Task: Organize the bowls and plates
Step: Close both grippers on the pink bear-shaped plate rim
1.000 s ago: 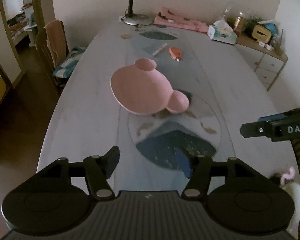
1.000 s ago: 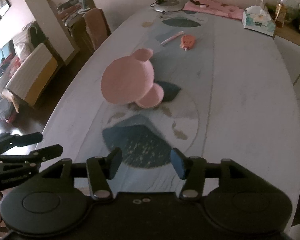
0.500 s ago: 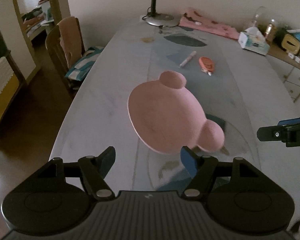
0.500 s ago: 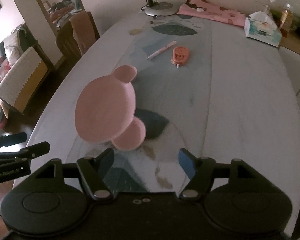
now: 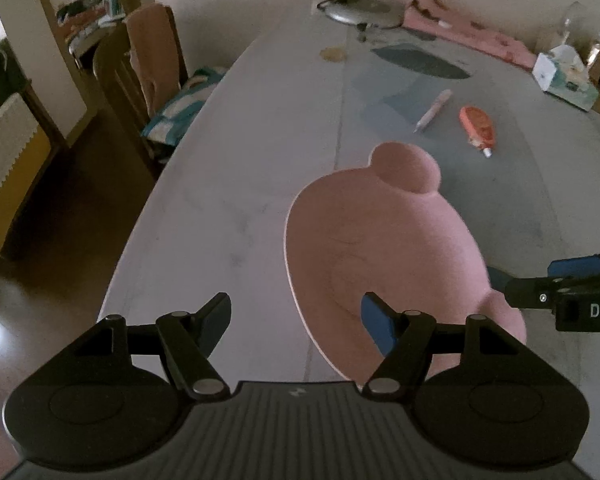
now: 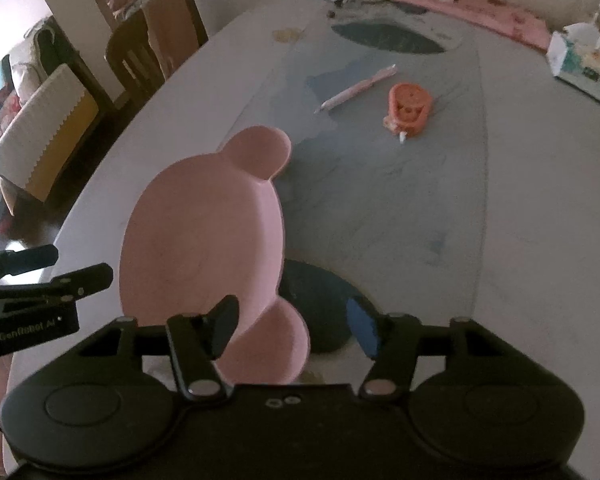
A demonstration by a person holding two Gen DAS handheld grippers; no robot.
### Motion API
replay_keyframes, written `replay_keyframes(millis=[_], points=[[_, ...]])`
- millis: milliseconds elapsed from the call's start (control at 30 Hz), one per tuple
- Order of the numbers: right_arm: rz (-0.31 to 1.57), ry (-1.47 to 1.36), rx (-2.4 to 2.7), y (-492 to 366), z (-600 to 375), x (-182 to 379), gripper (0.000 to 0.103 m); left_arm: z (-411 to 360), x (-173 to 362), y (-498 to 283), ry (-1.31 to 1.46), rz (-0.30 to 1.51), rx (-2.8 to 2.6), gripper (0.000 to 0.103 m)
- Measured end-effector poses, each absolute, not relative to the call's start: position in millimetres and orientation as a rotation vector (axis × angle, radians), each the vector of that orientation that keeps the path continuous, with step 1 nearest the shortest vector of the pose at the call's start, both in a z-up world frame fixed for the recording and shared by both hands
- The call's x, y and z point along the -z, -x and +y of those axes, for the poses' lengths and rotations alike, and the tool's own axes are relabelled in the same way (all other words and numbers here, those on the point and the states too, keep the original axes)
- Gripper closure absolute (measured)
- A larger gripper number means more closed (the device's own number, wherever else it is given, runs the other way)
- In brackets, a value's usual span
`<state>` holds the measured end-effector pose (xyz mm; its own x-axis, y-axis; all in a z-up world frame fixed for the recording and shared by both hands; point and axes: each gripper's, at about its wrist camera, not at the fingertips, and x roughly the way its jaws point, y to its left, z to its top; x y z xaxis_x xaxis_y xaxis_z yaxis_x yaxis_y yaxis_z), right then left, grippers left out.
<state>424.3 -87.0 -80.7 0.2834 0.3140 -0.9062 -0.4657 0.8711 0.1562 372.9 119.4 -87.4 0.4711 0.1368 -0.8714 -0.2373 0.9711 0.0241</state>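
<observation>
A pink bear-shaped plate (image 5: 384, 256) with two round ears lies on the long table, close in front of both grippers; it also shows in the right wrist view (image 6: 203, 248). My left gripper (image 5: 295, 320) is open, and its right finger overlaps the plate's near left rim. My right gripper (image 6: 291, 326) is open, with the plate's near ear between its fingers. The right gripper shows at the right edge of the left wrist view (image 5: 572, 292). The left gripper shows at the left edge of the right wrist view (image 6: 39, 284).
An orange tape dispenser (image 6: 408, 108) and a pink pen (image 6: 358, 88) lie beyond the plate. A lamp base (image 5: 358, 10), pink cloth (image 5: 464, 30) and tissue box (image 6: 584, 62) sit at the far end. Chairs (image 5: 147, 76) stand left of the table.
Both grippers have moved forward to the plate, which now fills the near view. The fingers of both stay open.
</observation>
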Motion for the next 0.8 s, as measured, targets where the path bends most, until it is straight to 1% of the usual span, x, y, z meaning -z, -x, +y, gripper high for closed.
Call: replay_keyframes(millis=[67, 100, 167, 200, 233, 333, 400, 433, 600, 667, 733, 800], points=[[1.184, 0.158, -0.529, -430.9, -79.0, 88.6, 0.048, 122.3, 93.6, -379.8, 0.097, 1.06, -0.235, 0.035], [1.188, 0.164, -0.533, -433.4, -75.7, 91.9, 0.051, 123.7, 96.8, -383.7, 0.096, 1.07, -0.233, 0.039], [1.193, 0.179, -0.54, -437.4, -69.2, 98.2, 0.054, 127.2, 102.9, -389.9, 0.101, 1.085, -0.233, 0.044], [1.195, 0.185, -0.541, -438.7, -66.4, 101.0, 0.059, 129.8, 105.8, -393.5, 0.101, 1.091, -0.235, 0.045], [1.198, 0.188, -0.541, -441.2, -63.5, 104.0, 0.061, 131.4, 108.4, -396.5, 0.101, 1.096, -0.236, 0.046], [1.211, 0.183, -0.537, -447.7, -58.6, 109.7, 0.067, 137.3, 114.6, -405.1, 0.116, 1.112, -0.241, 0.056], [1.222, 0.17, -0.541, -451.5, -57.9, 112.0, 0.075, 141.4, 118.3, -408.4, 0.136, 1.124, -0.237, 0.061], [1.23, 0.16, -0.544, -453.4, -57.3, 113.1, 0.077, 142.6, 119.3, -409.1, 0.143, 1.129, -0.236, 0.064], [1.244, 0.149, -0.553, -457.8, -53.2, 117.3, 0.09, 146.9, 125.6, -414.6, 0.183, 1.156, -0.218, 0.072], [1.246, 0.154, -0.555, -457.8, -52.2, 119.1, 0.092, 146.2, 127.2, -414.7, 0.191, 1.163, -0.206, 0.077], [1.244, 0.155, -0.552, -457.8, -52.5, 119.7, 0.094, 145.5, 128.7, -415.3, 0.198, 1.169, -0.192, 0.086], [1.245, 0.146, -0.554, -458.7, -53.6, 119.8, 0.095, 142.9, 128.8, -415.5, 0.189, 1.168, -0.191, 0.087]])
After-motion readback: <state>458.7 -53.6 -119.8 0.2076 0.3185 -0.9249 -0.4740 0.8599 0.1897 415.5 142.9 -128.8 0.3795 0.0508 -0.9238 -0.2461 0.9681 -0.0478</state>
